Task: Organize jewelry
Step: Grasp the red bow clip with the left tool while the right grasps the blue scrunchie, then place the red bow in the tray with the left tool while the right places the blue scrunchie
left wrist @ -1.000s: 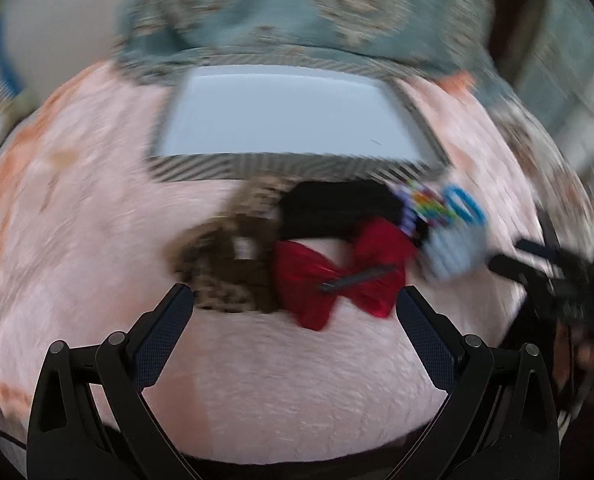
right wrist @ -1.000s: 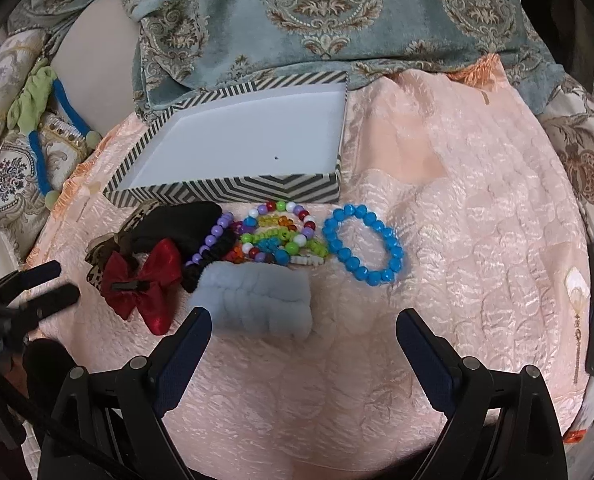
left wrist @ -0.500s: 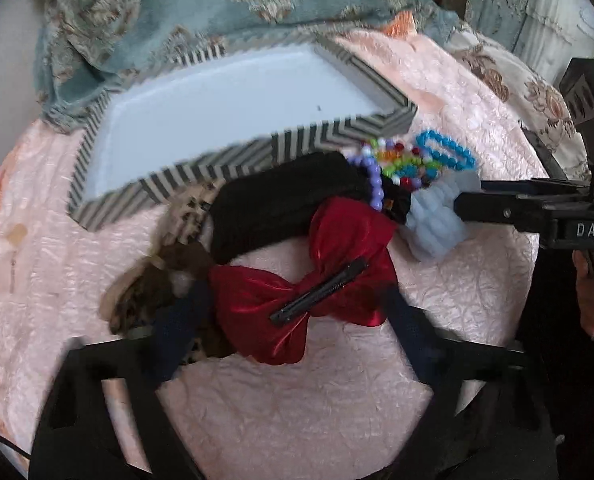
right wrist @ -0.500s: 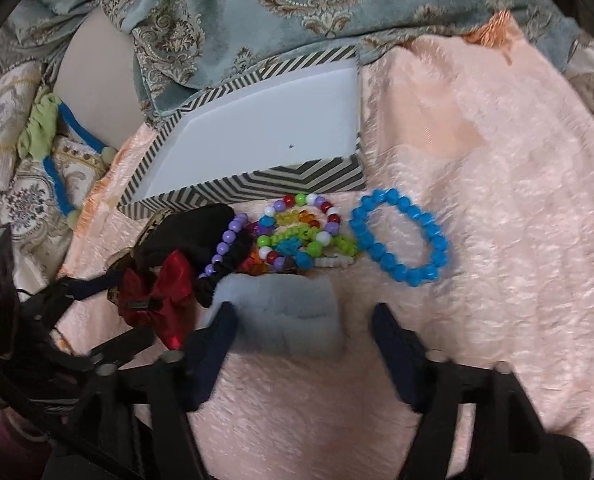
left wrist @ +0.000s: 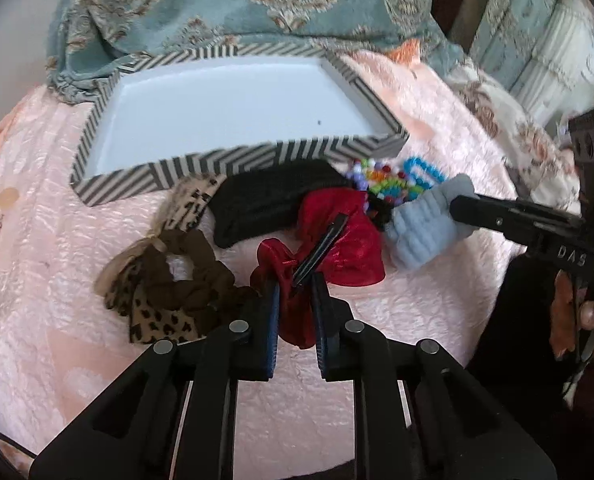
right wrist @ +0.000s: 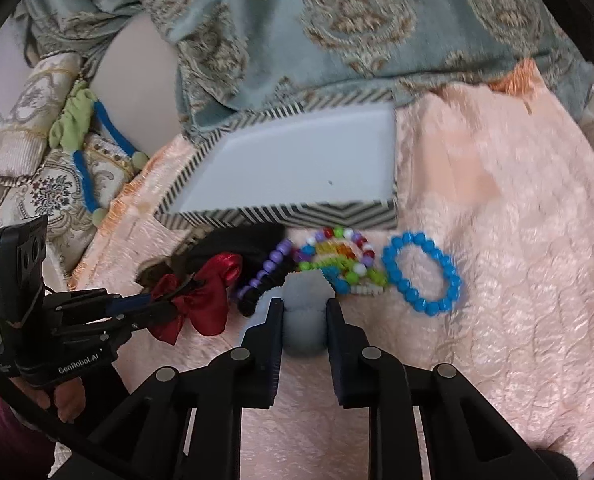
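Low centre, the left gripper (left wrist: 295, 300) is pinched shut on the red bow clip's (left wrist: 337, 248) near lobe. The right gripper (right wrist: 303, 316) is closing on the pale blue scrunchie (right wrist: 305, 320). The empty striped tray (left wrist: 225, 168) lies beyond both, upper centre.

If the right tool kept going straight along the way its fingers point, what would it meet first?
The right tool is closing on the pale blue fluffy band. Straight past it lies the multicoloured bead bracelet pile, then probably the near wall of the striped tray; depth is uncertain.
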The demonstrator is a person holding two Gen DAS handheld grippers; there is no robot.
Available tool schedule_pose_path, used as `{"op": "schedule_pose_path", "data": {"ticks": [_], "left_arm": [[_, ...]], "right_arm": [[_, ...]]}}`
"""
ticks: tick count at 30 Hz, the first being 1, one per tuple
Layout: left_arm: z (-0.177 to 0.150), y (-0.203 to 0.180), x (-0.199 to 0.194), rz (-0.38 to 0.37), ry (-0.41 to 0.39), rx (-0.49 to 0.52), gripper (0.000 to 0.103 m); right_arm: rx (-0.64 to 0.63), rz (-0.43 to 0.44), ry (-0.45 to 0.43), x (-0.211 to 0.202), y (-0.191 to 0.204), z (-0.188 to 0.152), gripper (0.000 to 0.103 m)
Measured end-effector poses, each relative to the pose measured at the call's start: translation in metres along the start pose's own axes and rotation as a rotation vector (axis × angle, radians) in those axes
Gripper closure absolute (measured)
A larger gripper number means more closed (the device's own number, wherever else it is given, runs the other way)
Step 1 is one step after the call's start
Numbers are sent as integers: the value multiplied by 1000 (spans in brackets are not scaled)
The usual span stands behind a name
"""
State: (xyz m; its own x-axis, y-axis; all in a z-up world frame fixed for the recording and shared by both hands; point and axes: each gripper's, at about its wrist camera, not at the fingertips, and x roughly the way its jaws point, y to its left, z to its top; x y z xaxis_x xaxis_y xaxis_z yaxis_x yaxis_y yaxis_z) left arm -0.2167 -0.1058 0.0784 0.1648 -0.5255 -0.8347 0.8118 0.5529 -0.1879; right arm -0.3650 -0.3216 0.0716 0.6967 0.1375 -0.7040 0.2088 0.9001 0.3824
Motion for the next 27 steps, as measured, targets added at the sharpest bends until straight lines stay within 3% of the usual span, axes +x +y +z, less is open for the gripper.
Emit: {"op": "schedule_pose_path", "data": {"ticks": [3,12,17,27], "left_arm": [[5,1,-18,-23,-35,-17,90],[43,31,-43,65,-132,-108,90],[77,65,-24,150,-133,-182,90],[112,123,41,251,-53,-304,90]], "right_arm": [[-22,17,-25,-11,8,7,84],[-43,2,-111,-22,13,53,84],[18,-28,-119,4,-7,85,84],[101,-30,-2,73,-37,110,84]]}}
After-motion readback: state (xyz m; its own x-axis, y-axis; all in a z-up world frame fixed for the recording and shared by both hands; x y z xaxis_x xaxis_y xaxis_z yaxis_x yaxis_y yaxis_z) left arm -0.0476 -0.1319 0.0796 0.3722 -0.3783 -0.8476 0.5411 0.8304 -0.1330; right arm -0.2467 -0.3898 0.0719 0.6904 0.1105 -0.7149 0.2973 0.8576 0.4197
